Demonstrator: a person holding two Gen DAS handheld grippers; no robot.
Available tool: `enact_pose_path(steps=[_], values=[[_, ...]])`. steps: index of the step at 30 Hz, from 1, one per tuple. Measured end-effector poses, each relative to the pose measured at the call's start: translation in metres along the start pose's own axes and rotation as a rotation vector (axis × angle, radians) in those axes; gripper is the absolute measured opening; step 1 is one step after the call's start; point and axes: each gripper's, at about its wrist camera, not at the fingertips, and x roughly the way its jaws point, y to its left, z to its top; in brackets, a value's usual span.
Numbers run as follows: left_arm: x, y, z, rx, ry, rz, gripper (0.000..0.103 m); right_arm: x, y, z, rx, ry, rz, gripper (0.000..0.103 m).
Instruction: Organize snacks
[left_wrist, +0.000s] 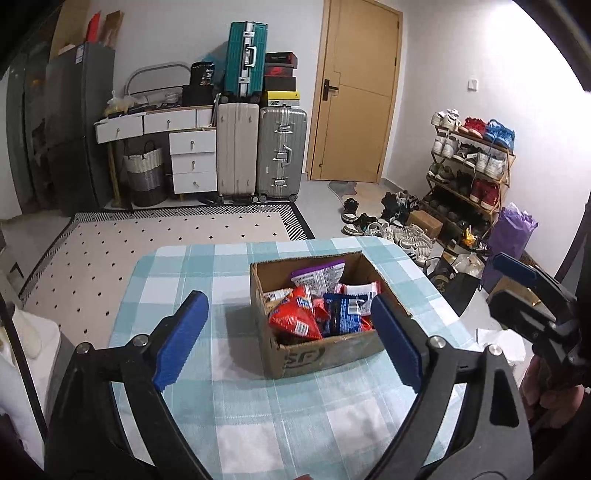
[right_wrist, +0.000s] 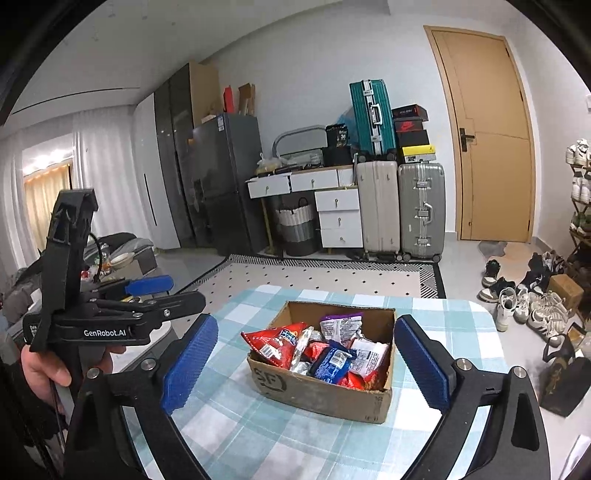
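Note:
An open cardboard box (left_wrist: 317, 356) stands on the table's teal checked cloth (left_wrist: 258, 424), filled with snack packets: a red one (left_wrist: 295, 317), a blue one (left_wrist: 345, 314) and a purple one (left_wrist: 321, 273). My left gripper (left_wrist: 288, 317) is open, held short of the box with nothing between its blue pads. In the right wrist view the same box (right_wrist: 325, 395) sits ahead of my right gripper (right_wrist: 306, 332), which is open and empty too. A hand holds the left gripper (right_wrist: 147, 286) at that view's left edge. The right gripper (left_wrist: 517, 273) shows at the left wrist view's right edge.
Beyond the table lie a dotted rug (left_wrist: 166, 243), stacked suitcases (left_wrist: 258, 147), a white drawer unit (left_wrist: 192, 158) and a closed wooden door (left_wrist: 354, 92). To the right are a shoe rack (left_wrist: 469, 166), loose shoes (left_wrist: 388, 225) and bags (left_wrist: 509, 236) on the floor.

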Motion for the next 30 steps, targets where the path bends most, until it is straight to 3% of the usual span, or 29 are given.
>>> enact_pose_path(steps=[3,6,15,21,30], values=[[-0.008,0.001,-0.014,-0.008,0.004,0.010,0.092,-0.010,0.005,-0.004,-0.003,-0.016,-0.003,0.100],[-0.016,0.002,-0.027,-0.022,-0.003,0.007,0.102,-0.019,0.007,-0.012,-0.002,-0.028,-0.010,0.101],[-0.019,0.011,-0.054,-0.036,-0.036,0.030,0.102,-0.032,0.011,-0.044,-0.009,-0.111,-0.060,0.101],[0.008,0.026,-0.073,-0.080,-0.002,0.016,0.102,-0.039,0.011,-0.061,-0.022,-0.165,-0.109,0.101],[0.029,0.043,-0.110,-0.129,-0.068,0.052,0.102,-0.035,-0.002,-0.096,-0.022,-0.142,-0.169,0.101]])
